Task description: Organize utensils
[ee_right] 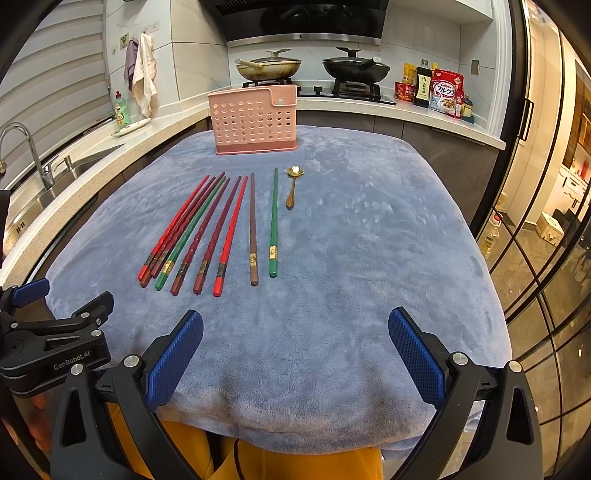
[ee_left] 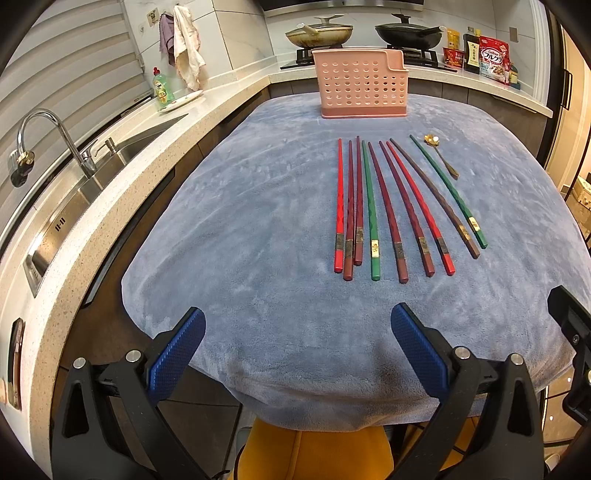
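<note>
Several red, dark red, green and brown chopsticks lie side by side on a blue-grey cloth; they also show in the right wrist view. A small gold spoon lies to their right, also in the right wrist view. A pink perforated utensil holder stands upright at the far edge, also in the right wrist view. My left gripper is open and empty at the near edge. My right gripper is open and empty beside it.
A sink with a tap and a stone counter run along the left. Two pans sit on the stove behind the holder. Food packets and bottles stand at the back right. Glass doors are on the right.
</note>
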A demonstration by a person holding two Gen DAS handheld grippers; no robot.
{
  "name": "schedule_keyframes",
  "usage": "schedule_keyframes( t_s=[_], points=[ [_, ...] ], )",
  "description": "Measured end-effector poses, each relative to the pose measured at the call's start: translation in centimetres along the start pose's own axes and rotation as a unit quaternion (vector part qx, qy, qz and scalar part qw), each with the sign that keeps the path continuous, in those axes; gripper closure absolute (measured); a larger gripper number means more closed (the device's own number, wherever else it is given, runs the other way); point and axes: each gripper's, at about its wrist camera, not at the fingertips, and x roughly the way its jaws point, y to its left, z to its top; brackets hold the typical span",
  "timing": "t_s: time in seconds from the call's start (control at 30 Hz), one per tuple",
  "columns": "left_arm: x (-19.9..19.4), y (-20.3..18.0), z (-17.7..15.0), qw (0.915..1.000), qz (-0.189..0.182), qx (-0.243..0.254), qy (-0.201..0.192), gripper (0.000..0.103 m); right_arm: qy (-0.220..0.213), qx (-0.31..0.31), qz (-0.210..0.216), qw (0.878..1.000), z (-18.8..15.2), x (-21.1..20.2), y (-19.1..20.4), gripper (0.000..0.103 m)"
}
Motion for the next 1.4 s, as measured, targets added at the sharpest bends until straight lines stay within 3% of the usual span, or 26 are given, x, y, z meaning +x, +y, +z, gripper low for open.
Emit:
schedule_keyframes(
  t_s=[1.03, 1.4],
  points=[
    [0.0, 0.6, -0.2, 1.0000, -0.001, -0.001, 0.002, 0.007, 0.001, 0.001, 0.001, 1.000, 0.1, 0.0, 0.0, 0.007],
    [1.1, 1.3, 0.1, 0.9989, -0.023, -0.037, 0.019, 0.007, 0.002, 0.006, -0.002, 1.000, -0.1, 0.5, 0.3, 0.007]
  ],
)
